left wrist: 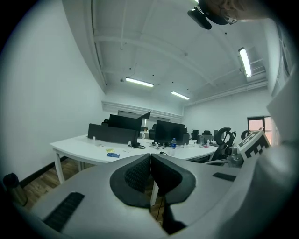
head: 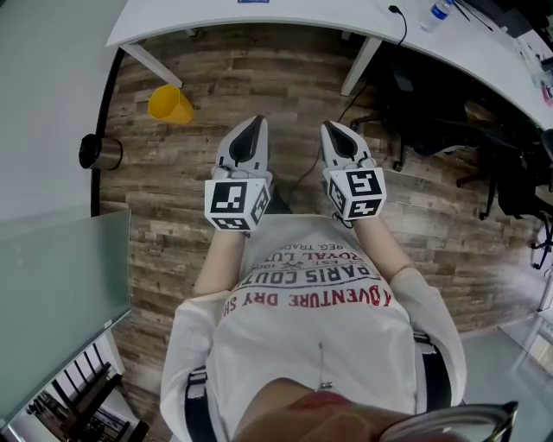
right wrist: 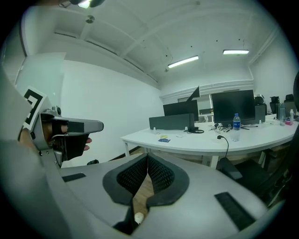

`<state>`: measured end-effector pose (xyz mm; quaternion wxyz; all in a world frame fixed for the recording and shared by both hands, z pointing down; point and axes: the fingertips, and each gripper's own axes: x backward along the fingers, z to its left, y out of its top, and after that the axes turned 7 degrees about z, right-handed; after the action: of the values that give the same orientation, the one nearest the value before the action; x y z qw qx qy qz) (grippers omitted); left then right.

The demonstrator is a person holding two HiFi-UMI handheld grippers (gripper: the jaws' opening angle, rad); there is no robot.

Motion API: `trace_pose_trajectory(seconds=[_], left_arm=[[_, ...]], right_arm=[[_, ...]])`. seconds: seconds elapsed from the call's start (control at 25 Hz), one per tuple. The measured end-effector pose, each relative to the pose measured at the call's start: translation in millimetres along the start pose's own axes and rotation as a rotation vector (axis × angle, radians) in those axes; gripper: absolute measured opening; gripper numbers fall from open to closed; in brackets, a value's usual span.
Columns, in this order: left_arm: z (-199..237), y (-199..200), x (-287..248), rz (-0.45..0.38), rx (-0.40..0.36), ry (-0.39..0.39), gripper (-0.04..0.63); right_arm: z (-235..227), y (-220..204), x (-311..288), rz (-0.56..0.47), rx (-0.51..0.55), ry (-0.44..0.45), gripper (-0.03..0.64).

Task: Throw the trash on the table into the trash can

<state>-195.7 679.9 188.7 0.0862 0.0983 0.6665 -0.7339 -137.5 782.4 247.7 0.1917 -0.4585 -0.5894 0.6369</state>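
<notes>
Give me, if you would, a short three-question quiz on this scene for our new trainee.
1. True or false: the jaws of the left gripper stand wide apart.
2. Which drink container stands on the white table?
3. Where is the yellow trash can? A: on that table. B: on the wooden floor. C: held between a gripper's jaws.

Key:
1. False. They are together, with nothing between them.
2. A water bottle.
3. B.
</notes>
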Motion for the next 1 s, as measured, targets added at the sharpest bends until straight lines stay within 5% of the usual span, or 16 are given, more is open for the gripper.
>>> trace_pose_trajectory(seconds=[0.64, 1.0], left_arm=[[242.8, 93.0, -190.6, 0.026, 0.048, -0.126, 0.023], [336.9, 101.2, -264.3, 0.074, 0.072, -0.132, 0.023]], right_arm=[[0.8, 129.1, -283.9, 0.066, -0.021, -0.066, 0.026], [-4.8, 165.7, -398.5, 0.095, -0.032, -0.087, 0.026]])
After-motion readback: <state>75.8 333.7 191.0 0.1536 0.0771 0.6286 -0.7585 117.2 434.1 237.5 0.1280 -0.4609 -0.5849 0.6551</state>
